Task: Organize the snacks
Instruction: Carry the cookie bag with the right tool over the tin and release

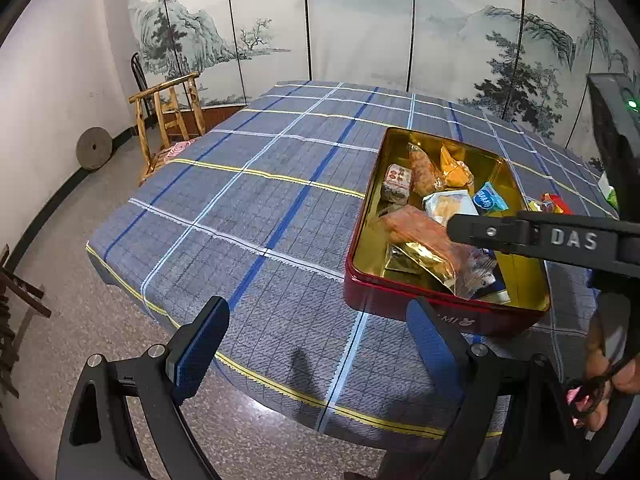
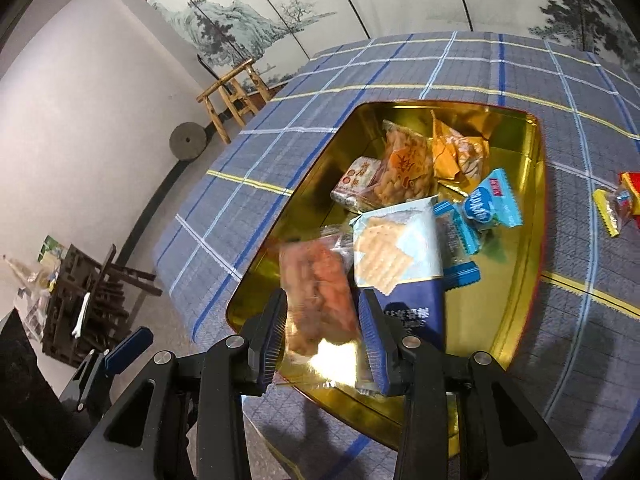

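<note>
Broadly, you are working over a table draped in a blue plaid cloth (image 1: 256, 184), and on it sits the red tin (image 1: 424, 304) with its gold lining, which already holds most of the snacks. By the look of it the sorting is well along: a cracker pack (image 2: 396, 248), a tall orange-printed bag (image 2: 404, 164), an orange wrapper (image 2: 460, 152), a small pinkish block (image 2: 356, 180) and blue-wrapped sweets (image 2: 488, 200) lie piled inside.

Your right gripper (image 2: 324, 332) hangs over the tin's near end, its blue pads pressed against either side of a clear pack of reddish-orange snacks (image 2: 316, 292); whether the pack already rests on the pile or hangs just above it is hard to tell, since it is blurred.

Your left gripper (image 1: 316, 348) hovers near the table's front edge beside the tin, fingers spread wide with nothing between them.

What remains, as far as shows, is a few loose wrapped pieces (image 2: 616, 204) on the cloth to the tin's right, red and yellow, well apart from it.
</note>
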Available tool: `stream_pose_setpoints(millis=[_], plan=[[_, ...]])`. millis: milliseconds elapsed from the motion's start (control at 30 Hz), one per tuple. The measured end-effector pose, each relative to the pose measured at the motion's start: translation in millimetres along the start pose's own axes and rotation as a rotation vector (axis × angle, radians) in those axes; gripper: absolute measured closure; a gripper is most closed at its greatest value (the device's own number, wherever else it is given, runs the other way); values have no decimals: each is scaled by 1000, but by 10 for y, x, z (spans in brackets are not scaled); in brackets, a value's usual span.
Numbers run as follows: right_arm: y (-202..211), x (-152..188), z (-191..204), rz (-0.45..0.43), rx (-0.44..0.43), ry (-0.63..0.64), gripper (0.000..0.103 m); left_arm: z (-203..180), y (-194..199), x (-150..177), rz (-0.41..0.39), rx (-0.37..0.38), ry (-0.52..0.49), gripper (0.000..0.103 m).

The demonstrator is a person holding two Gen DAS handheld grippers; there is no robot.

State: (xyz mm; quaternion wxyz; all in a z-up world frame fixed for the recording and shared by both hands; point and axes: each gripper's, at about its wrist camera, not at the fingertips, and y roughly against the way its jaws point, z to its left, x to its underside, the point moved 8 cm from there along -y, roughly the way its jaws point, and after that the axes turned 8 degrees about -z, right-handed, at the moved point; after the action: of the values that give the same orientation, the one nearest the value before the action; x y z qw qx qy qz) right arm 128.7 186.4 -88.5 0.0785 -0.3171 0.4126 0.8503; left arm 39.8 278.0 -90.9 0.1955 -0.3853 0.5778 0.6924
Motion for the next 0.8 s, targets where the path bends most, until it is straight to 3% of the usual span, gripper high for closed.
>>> stream_pose_setpoints(millis=[167,433,567,800], plan=[[212,-8,-50,-48,-2,26,64,-64,26,-13,-3,-1,-17,15],[567,71,-336,-111,73,78,60,-189,82,-55,-17,-4,-54,15],[776,117,-685,-146,143,61,55,-273,98,-60,-18,-1,-72,15],[1174,269,-1563,-180,341,25,51,-526,155,-94,-32,9,-133,15]])
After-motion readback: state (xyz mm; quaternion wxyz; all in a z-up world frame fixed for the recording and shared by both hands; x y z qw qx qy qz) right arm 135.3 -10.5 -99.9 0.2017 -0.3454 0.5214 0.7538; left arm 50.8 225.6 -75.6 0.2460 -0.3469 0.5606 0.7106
